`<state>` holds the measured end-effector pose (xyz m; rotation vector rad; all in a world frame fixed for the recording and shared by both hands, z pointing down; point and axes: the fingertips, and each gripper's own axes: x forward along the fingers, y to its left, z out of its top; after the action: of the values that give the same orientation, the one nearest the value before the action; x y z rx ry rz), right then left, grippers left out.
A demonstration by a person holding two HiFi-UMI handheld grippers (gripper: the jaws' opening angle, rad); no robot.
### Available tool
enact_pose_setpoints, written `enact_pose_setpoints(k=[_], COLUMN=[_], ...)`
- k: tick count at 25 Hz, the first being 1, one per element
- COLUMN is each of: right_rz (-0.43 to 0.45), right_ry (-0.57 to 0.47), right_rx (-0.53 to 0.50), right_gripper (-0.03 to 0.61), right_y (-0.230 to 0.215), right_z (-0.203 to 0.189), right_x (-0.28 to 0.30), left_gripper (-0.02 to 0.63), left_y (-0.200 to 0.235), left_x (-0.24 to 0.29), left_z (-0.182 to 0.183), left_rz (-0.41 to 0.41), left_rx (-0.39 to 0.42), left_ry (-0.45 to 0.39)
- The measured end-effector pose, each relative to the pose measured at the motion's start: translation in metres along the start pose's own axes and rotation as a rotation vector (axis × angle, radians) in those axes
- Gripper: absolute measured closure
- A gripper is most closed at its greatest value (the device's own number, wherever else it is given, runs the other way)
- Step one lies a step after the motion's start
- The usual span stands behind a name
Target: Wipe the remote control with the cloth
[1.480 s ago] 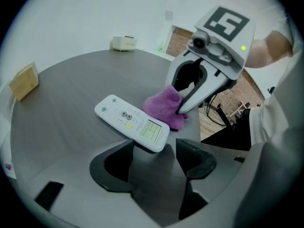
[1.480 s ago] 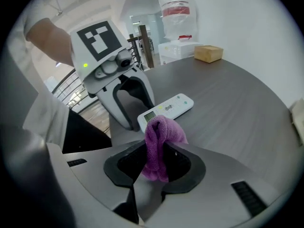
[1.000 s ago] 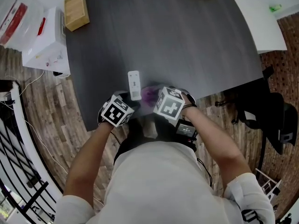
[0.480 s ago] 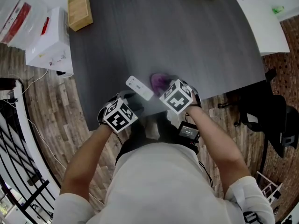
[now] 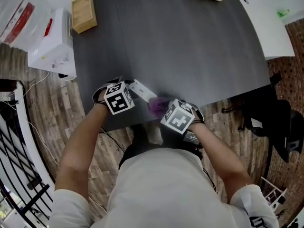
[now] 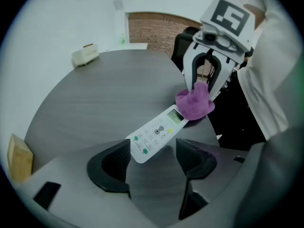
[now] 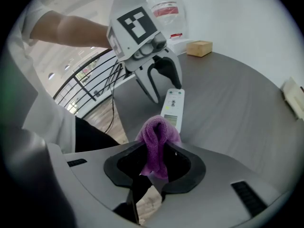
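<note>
Fuzzy purple cloth (image 7: 159,129) in clamped right gripper (image 7: 156,156) atop slim white plastic remote control (image 6: 156,134), left gripper (image 6: 152,159) open astride its end.

This looks like an office or meeting room. A large dark rounded counter (image 5: 190,46) stands on a wood-plank floor (image 5: 47,122), with a black office chair (image 5: 275,122) at its edge and a white table (image 5: 270,27) just beside it. A brick wall (image 6: 156,27) closes the far side and a black railing (image 7: 90,80) runs along another, while cables (image 5: 33,84) trail over the floor near a white box (image 5: 52,46) and a plastic bag (image 5: 19,18).
</note>
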<state>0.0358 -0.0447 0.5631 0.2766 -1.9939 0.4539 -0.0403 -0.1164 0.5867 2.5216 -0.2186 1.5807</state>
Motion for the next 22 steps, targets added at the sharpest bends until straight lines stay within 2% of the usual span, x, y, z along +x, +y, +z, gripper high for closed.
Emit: enact_pose_setpoints(k=[3, 8, 12, 14, 16, 18, 20, 22], right_rz=[-0.07, -0.207, -0.272, -0.283, -0.29, -0.319, -0.343, -0.347], right_ry=[-0.009, -0.036, -0.055, -0.054, -0.071, -0.137, -0.207, -0.229], right_rx=[0.025, 0.074, 0.025, -0.012, -0.023, 0.037, 0.152, 0.222], right_gripper=[0.468, 0.468, 0.468, 0.468, 0.468, 0.469, 0.469, 0.469], right_y=[-0.026, -0.074, -0.093, -0.094, -0.094, -0.099, -0.107, -0.109], right_z=[0.001, 0.01, 0.035, 0.045, 0.05, 0.053, 0.051, 0.042], right_x=[-0.004, -0.01, -0.001, 0.003, 0.002, -0.009, -0.023, -0.03], left_gripper=[0.333, 0.333, 0.333, 0.334, 0.334, 0.333, 0.333, 0.333], left_y=[-0.011, -0.06, -0.099, -0.103, -0.095, -0.076, -0.053, -0.036], left_x=[-0.002, -0.002, 0.005, 0.007, 0.002, -0.007, -0.012, -0.008], left_z=[-0.003, -0.002, 0.018, 0.025, 0.026, 0.025, 0.027, 0.031], left_rz=[0.0, -0.063, -0.134, -0.14, -0.106, -0.013, 0.099, 0.174], left_rx=[-0.047, -0.13, -0.187, -0.236, -0.335, -0.441, -0.489, -0.505], left_ry=[-0.01, -0.078, -0.152, -0.176, -0.202, -0.234, -0.242, -0.211])
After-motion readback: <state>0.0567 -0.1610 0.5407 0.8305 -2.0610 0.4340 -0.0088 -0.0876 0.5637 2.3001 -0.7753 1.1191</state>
